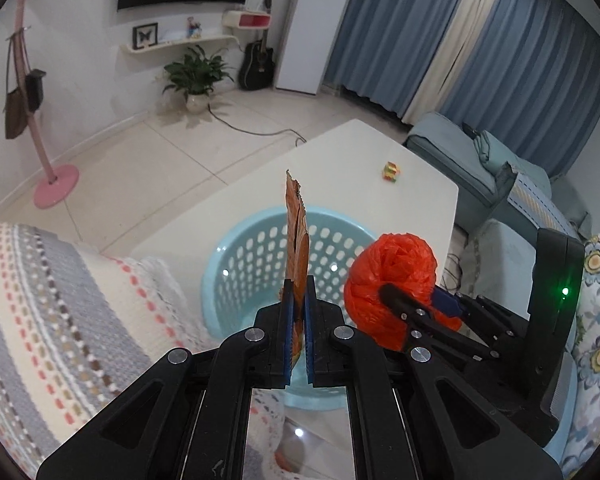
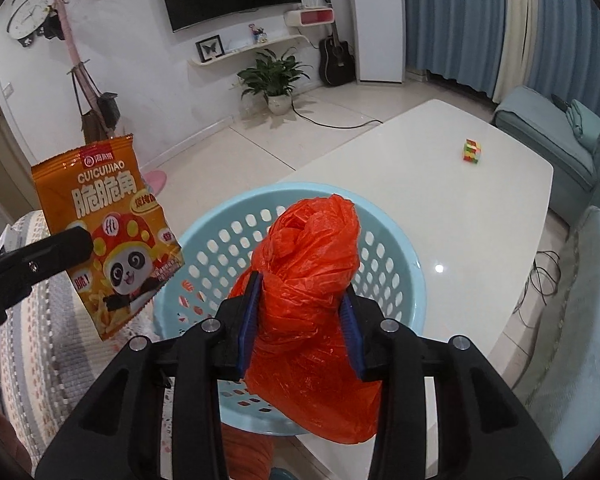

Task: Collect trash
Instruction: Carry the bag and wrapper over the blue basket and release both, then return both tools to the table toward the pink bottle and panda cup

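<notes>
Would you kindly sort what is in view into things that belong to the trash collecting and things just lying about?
Belongs to the job:
snack packet in the left tongs
orange plastic bag in the right tongs
blue basket

Just lying about:
colourful cube
potted plant
guitar

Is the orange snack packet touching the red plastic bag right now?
Apart. The right wrist view shows the snack packet hanging left of the red plastic bag, with basket and blanket visible between them.
</notes>
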Tool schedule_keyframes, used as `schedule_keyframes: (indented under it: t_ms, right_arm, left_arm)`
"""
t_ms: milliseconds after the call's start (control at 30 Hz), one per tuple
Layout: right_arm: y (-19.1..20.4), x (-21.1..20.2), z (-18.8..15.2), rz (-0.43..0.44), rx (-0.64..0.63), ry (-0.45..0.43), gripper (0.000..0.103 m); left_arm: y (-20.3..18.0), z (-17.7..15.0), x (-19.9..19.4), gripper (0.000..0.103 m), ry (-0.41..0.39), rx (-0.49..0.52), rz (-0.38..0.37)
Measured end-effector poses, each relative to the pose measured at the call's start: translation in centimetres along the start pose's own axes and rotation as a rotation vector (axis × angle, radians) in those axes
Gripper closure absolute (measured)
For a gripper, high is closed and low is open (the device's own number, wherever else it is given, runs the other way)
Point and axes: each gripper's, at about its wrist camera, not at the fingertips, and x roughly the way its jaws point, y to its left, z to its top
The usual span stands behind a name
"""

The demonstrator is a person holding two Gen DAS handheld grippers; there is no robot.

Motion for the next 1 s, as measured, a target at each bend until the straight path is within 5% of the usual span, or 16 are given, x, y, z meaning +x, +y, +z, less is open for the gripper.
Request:
schedule_keyframes:
  t_ms: [267, 1000]
  right_arm:
    - [-1.1, -1.2, -0.6, -0.001, 0.022, -0.014, 0.051]
    - [7.0, -10.3, -1.8, 0.108, -0.093, -0.154, 0.051]
  left_arm:
    - [-0.7, -0.1, -1.1, 0.077, -0.023, 0.003, 0.012]
    - [1.8, -4.1, -15.5, 0.070, -0.257, -0.056, 0.077]
